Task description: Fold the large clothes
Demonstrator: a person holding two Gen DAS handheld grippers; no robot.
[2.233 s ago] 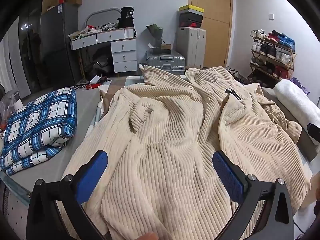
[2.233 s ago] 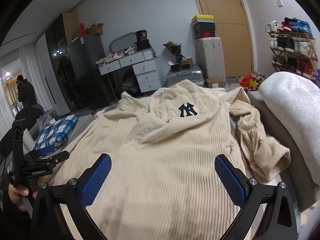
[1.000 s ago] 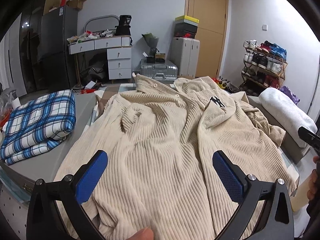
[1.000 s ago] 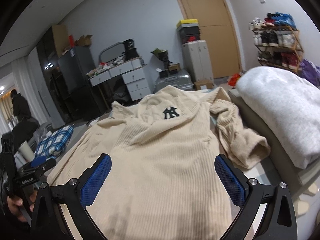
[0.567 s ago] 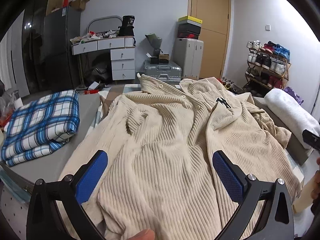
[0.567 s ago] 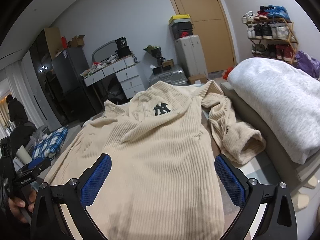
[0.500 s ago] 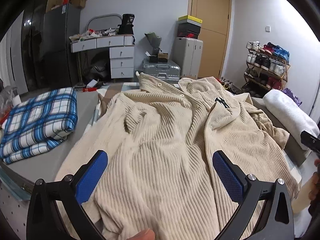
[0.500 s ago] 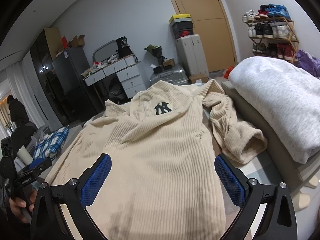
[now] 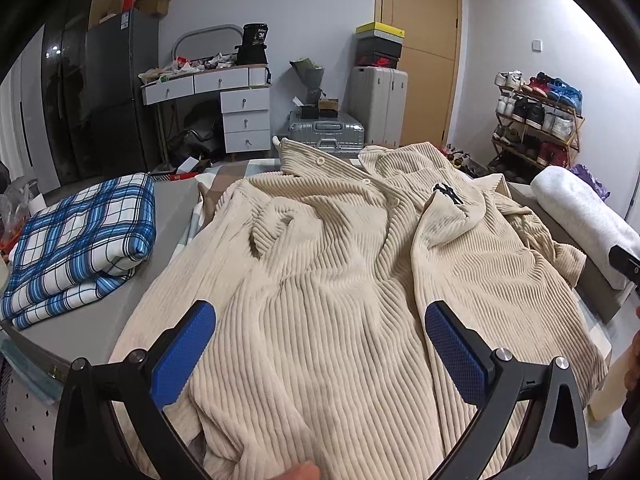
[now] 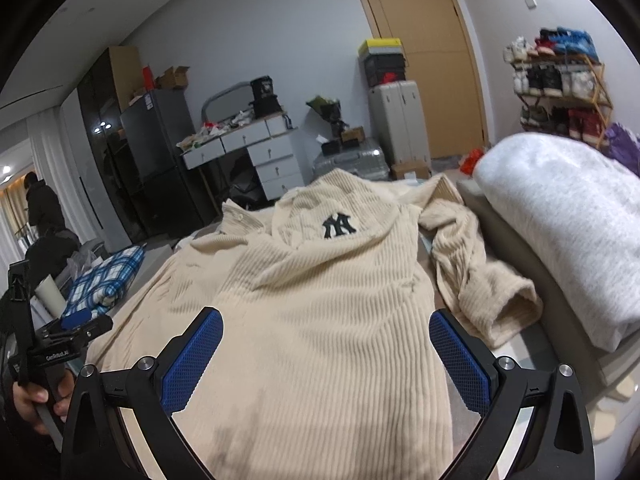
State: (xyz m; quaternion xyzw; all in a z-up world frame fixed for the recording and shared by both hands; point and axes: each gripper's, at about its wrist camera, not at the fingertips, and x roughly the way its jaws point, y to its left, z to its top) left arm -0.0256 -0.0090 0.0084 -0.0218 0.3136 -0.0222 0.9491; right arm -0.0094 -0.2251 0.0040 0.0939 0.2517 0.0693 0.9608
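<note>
- One cream ribbed corduroy jacket (image 9: 340, 280) lies spread on the grey bed (image 9: 172, 200), long axis running away from both grippers — collar far, hem nearest.
- Left gripper (image 9: 320, 344) and right gripper (image 10: 326, 344): two, both wide open, empty; about equally near the hem.
- One folded blue plaid blanket (image 9: 76, 236) lies to the left.

an interlocking "ny" logo (image 10: 339, 225) in dark thread sits on the chest of the cream ribbed cardigan (image 10: 328, 320) — plain in both views. the black box (image 9: 254, 42) on top of the desk shows "36" on a white label. the left gripper (image 10: 76, 322), seen from the right wrist, carries small white lettering on its black body — too blurred to read for certain.
</note>
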